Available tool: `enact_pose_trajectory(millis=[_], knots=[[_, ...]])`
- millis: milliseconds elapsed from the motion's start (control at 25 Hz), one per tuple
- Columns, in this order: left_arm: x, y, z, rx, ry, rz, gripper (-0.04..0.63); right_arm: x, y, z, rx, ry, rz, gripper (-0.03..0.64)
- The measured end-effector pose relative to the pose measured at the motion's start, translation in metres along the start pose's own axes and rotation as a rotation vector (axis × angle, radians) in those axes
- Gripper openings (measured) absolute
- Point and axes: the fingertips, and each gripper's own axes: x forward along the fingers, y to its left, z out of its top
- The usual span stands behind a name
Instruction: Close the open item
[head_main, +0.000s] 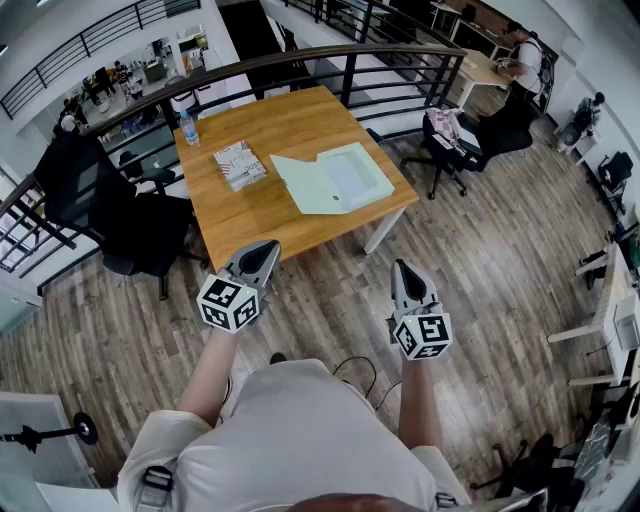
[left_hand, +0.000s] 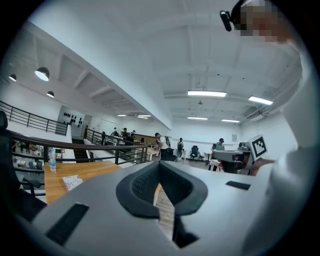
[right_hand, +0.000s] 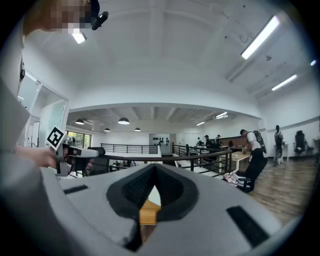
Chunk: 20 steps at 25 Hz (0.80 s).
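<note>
Table (head_main: 300, 120) holds one open folder (head_main: 335, 178), one book (head_main: 240, 164), one bottle (head_main: 190, 128); left tool (head_main: 265, 251) and right tool (head_main: 403, 271) pressed together.

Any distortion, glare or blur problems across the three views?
Head view: heavy fisheye, the railing bows; table and folder are sharp and evenly lit, no glare. Left gripper view: black vignette corners, ceiling lights clipped, left gripper fills the lower half. Right gripper view: same vignette, light strip clipped, mosaic patch top left.
</note>
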Motion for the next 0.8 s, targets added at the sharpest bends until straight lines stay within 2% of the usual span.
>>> enact_pose_trajectory(millis=[320, 600, 800], knots=[[0.002, 0.000, -0.003, -0.003, 0.003, -0.005, -0.006, 0.000, 0.000, -0.002, 0.003, 0.001, -0.002, 0.003], [0.003, 0.004, -0.004, -0.002, 0.009, -0.010, -0.006, 0.005, -0.003, -0.003, 0.049, -0.001, -0.017, 0.003], [-0.001, 0.012, -0.006, 0.003, 0.001, 0.008, -0.005, 0.009, 0.005, -0.003, 0.047, -0.011, -0.002, 0.003]])
